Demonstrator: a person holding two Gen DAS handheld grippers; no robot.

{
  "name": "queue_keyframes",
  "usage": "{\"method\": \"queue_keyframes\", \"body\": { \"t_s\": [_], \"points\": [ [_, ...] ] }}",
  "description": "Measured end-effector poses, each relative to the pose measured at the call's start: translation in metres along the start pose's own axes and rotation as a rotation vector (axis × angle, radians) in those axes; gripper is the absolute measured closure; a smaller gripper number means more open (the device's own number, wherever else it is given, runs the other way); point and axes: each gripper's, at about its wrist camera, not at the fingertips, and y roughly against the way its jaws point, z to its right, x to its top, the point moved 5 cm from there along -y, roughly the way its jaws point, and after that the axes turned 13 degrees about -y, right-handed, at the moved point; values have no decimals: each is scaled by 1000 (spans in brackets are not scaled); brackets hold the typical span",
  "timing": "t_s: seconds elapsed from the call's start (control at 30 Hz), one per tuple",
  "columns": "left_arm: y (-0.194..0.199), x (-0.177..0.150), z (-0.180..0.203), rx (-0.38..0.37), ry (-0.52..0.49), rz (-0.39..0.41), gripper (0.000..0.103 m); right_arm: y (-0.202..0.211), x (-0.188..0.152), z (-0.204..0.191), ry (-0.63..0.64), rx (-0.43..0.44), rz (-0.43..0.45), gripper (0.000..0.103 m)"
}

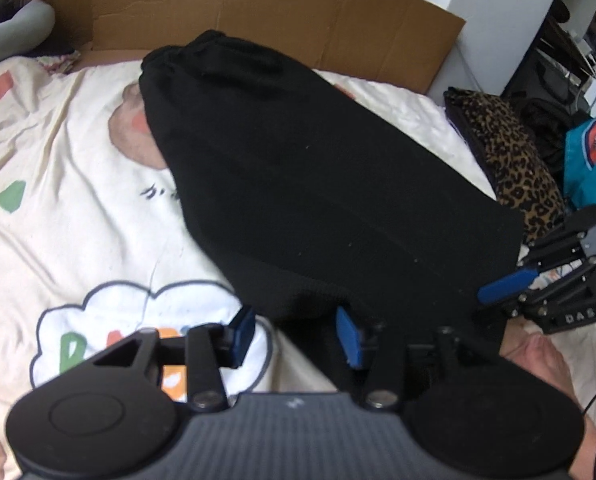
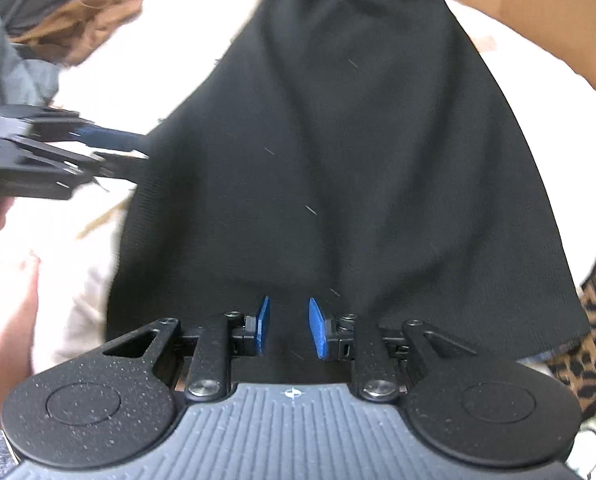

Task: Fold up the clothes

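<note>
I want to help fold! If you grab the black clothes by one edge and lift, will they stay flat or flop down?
Probably flop: the black garment drapes in soft folds over the blanket. It looks like thin knit, so likely light. Its gathered far end may bunch.

- Your left wrist view sits low and close over the bedspread (image 1: 57,152), facing up the bed toward the cardboard (image 1: 257,12).
- Your right wrist view hangs right above the black garment (image 2: 338,160), looking along it.
- Both share that garment (image 1: 318,180), and each catches the other gripper at its edge.
</note>
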Motion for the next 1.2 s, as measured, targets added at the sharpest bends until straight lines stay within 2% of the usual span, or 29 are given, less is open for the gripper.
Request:
{"method": "queue_keyframes", "body": {
  "t_s": [0.1, 0.2, 0.33, 0.37, 0.43, 0.6, 0.63, 0.67, 0.7, 0.73, 0.8, 1.13, 1.2],
  "points": [
    [-4, 2, 1, 8, 3, -2, 52, 5, 10, -19, 18, 100, 27, 68],
    [-9, 3, 0, 22, 3, -13, 52, 0, 5, -46, 47, 147, 30, 67],
    [-15, 6, 2, 29, -8, -30, 52, -9, 4, -62, 55, 165, 2, 66],
    [-16, 8, 3, 27, -10, -31, 52, -9, 4, -64, 55, 168, -3, 63],
    [-18, 10, 4, 23, -8, -33, 52, -8, 2, -67, 50, 173, -9, 52],
    [-24, 13, 7, 14, -4, -36, 52, -15, -6, -68, 58, 146, -33, 53],
    [-25, 14, 8, 13, -4, -36, 52, -18, -8, -65, 57, 138, -45, 55],
    [-26, 15, 8, 12, -4, -37, 52, -20, -9, -62, 51, 132, -60, 62],
    [-26, 15, 9, 11, -5, -36, 52, -23, -10, -61, 44, 129, -77, 79],
    [-26, 15, 10, 12, -9, -36, 51, -25, -10, -61, 39, 131, -88, 88],
    [-27, 14, 11, 14, -16, -38, 49, -22, -9, -59, 36, 133, -81, 94],
    [-40, -2, 22, 13, -62, -112, 42, -11, 1, -42, -14, 119, -44, 99],
    [-44, -1, 24, 16, -60, -116, 37, -10, 3, -40, -24, 117, -39, 99]
  ]
}}
